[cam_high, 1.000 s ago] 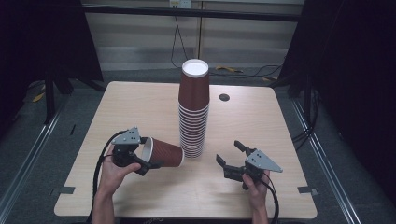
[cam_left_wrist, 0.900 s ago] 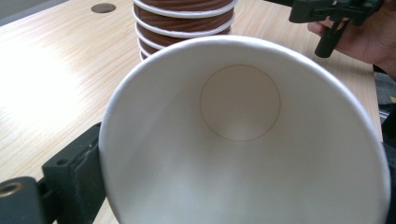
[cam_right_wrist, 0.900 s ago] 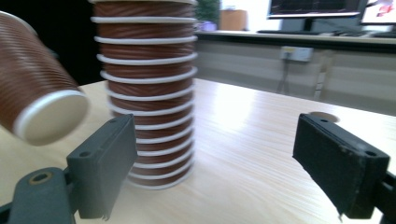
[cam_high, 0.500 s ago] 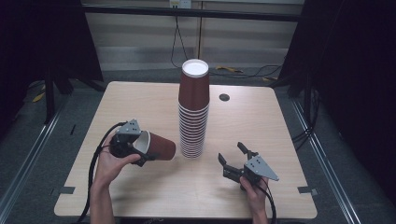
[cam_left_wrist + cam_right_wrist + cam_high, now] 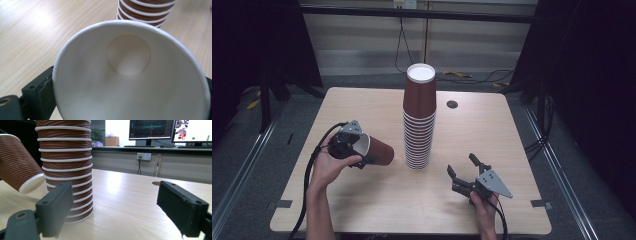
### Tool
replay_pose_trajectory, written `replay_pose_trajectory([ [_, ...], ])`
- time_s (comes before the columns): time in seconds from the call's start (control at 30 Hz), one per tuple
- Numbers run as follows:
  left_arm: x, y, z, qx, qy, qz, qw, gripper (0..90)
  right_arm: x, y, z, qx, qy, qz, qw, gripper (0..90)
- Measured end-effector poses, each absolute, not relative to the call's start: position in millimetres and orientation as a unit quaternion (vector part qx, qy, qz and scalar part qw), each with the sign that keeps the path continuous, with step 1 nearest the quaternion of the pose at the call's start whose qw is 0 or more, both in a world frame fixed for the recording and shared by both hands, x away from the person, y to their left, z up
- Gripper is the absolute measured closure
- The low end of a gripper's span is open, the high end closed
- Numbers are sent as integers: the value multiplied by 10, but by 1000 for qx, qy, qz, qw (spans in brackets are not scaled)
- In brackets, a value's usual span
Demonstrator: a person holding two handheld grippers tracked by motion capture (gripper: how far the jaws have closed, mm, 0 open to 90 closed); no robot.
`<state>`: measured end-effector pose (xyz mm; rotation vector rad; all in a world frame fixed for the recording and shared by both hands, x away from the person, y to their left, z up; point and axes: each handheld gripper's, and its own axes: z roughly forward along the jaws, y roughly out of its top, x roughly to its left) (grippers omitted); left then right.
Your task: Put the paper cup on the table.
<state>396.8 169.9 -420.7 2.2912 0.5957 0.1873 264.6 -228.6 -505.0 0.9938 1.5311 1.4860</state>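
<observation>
The left claw [image 5: 362, 150] grips a single brown paper cup [image 5: 373, 150] at its rim, one jaw outside the wall on each side, so far as the left gripper view lets one judge. The cup lies on its side in the air above the left half of the desk [image 5: 362, 105], its white mouth toward the hand and its base pointing at the stack of cups [image 5: 418, 125]. The base is near the stack's lower part but apart from it. The stack stands upside down near the middle of the desk, its ribbed brown walls banded by white rims. The right claw [image 5: 464, 170] rests low toward the near right corner, its jaws spread wide with nothing between them, pointed toward the foot of the stack.
</observation>
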Motion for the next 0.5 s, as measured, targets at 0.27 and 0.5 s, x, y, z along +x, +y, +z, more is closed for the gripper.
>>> replay_pose_trajectory([
  [0.27,4125,1674,-4186,913,237,80,321,40,2645,-2285,-5051,391,600,582,385,133],
  [0.5,4272,1650,-4100,922,234,76,300,39,2644,-2284,-5051,391,600,582,385,135],
])
